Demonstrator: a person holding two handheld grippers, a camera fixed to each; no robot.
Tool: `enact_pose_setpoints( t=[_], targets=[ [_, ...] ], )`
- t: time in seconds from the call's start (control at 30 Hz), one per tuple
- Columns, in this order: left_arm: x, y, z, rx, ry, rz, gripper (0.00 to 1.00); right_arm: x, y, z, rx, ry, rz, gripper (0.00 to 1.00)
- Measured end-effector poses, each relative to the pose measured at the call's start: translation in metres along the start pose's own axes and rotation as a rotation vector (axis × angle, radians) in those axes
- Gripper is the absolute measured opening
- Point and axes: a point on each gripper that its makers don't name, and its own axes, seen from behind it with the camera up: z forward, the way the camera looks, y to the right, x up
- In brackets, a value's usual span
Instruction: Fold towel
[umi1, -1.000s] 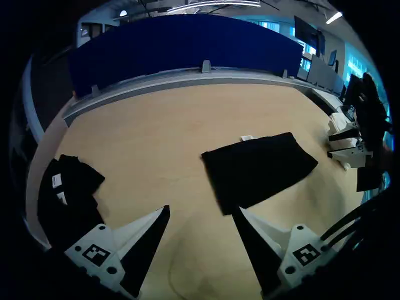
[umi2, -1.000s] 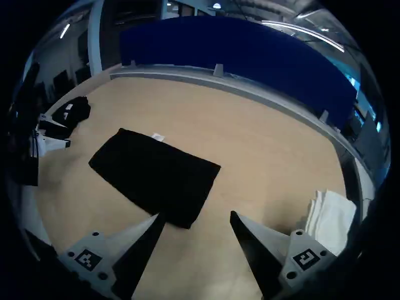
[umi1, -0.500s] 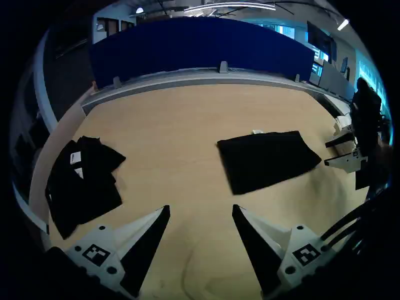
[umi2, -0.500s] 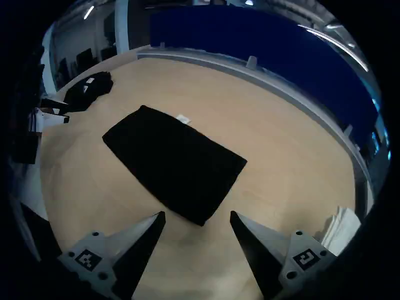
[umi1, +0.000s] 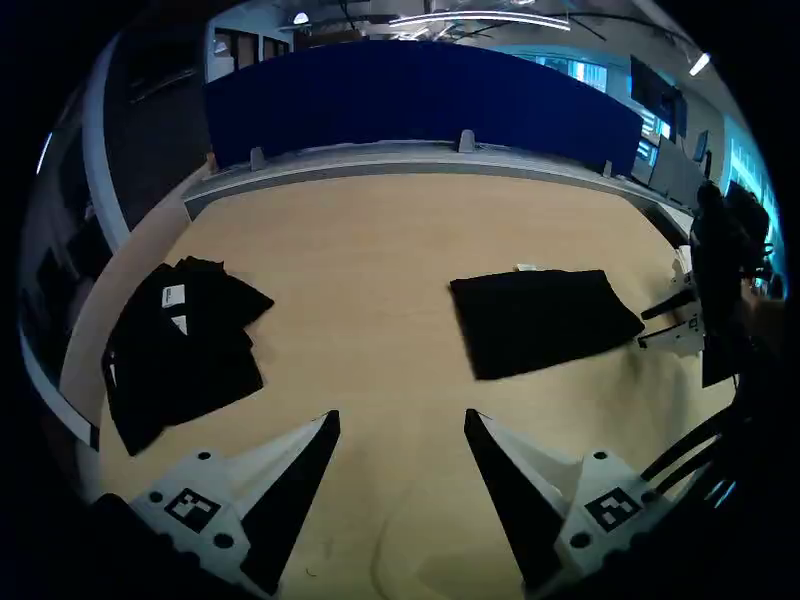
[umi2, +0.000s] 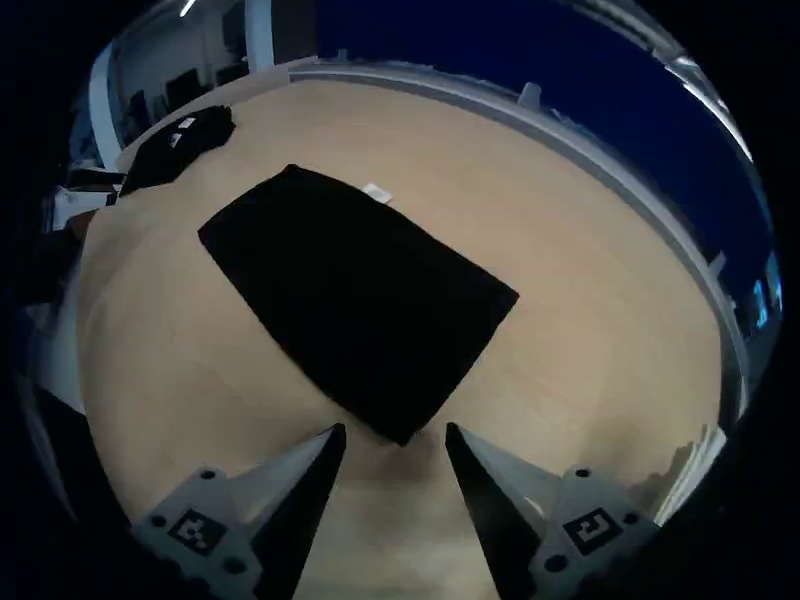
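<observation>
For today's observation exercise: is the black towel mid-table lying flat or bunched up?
Flat: the black towel forms a smooth, straight-edged rectangle on the table; layers within cannot be told.

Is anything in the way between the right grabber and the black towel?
No, nothing visible is in the way. The black towel lies flat on the table, and its near corner sits right in front of the right gripper, whose fingers are open.
</observation>
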Motion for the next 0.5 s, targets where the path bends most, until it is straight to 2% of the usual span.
enact_pose_setpoints(
  t=[0.5],
  targets=[
    [-0.0066, -0.0015, 0.0002, -0.005, -0.007, -0.004, 0.92, -0.0049, -0.0004, 0.0054, 0.021, -0.037, -0.025, 0.17]
  ],
)
